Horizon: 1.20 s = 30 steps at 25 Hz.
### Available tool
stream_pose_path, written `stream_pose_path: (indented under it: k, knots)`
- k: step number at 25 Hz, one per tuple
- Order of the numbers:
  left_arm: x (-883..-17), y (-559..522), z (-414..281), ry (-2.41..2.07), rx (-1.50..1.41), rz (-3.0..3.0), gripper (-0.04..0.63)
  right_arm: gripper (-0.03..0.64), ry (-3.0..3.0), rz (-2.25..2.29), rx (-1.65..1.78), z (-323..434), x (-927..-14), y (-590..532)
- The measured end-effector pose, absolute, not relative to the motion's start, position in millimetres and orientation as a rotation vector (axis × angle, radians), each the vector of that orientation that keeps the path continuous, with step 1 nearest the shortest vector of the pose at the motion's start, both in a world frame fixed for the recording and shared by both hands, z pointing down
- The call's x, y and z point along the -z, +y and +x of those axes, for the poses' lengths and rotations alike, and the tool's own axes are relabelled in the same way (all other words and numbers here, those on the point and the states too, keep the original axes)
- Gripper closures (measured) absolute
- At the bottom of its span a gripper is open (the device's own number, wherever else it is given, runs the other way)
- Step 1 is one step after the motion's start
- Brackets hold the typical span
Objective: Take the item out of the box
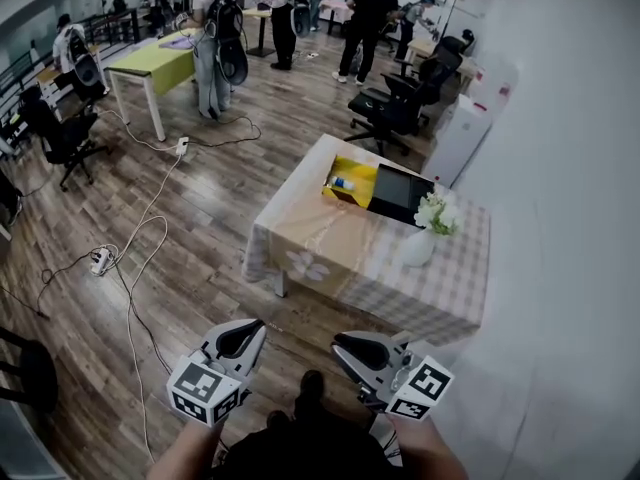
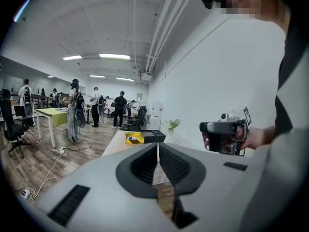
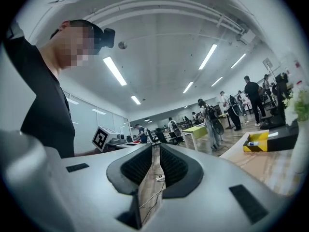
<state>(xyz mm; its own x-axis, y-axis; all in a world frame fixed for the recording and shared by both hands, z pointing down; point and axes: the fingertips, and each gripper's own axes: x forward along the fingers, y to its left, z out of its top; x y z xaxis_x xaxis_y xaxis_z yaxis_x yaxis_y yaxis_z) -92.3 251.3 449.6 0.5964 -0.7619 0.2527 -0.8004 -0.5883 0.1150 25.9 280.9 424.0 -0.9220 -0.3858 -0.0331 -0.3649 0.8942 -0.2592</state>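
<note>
While you stand well back from the table (image 1: 322, 251), both grippers sit low in front of you, nowhere near the work. The left gripper (image 1: 246, 334) has its jaws pressed together w/ nothing between them. The right gripper (image 1: 350, 347) is the same: closed and empty. You'll need to open 1 before any pickup.

The box (image 1: 356, 171) is the yellow open one at the far side of the table, touching a black piece (image 1: 402, 194), prob. its lid. The item (image 1: 341, 183) lies inside it, small, blue and white. It's too small from here to say exactly what it is; maybe a tube or small pack.

Handling, as a guess:
- Item looks light and prob. smooth plastic, so it could slip. Close across its narrow middle, not the ends.
- If it's a soft tube, go easy on squeeze.
- Box looks like thin card, light. It may slide or lift w/ the item, so pin 1 wall w/ the left gripper and pull w/ the right.
- Walls are low, so come in from above.

The vase (image 1: 417, 249) w/ flowers stands near the box on the right side. It's tippy and fragile, so keep your right elbow clear.
</note>
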Motion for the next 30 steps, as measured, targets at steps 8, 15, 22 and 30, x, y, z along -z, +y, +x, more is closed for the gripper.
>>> stream_pose_path:
  k: [8, 15, 22, 30]
  knots:
    - [-449.9, 187.0, -61.8, -1.277, -0.318, 2.614, 0.574, 0.577, 2.947, -0.58, 0.436, 50.0, -432.0, 216.0]
    - [-435.6, 145.5, -37.3, -1.306, -0.342, 2.629, 0.574, 0.577, 2.916, -0.566, 0.426, 78.8, -422.1, 173.1]
    - [-412.4, 127.4, -12.4, -1.364, -0.377, 2.671, 0.574, 0.577, 2.874, -0.549, 0.358, 111.0, -407.1, 149.3]
    - [-414.1, 113.2, 3.9, -1.345, -0.362, 2.685, 0.574, 0.577, 2.881, -0.548, 0.354, 122.3, -411.6, 144.8]
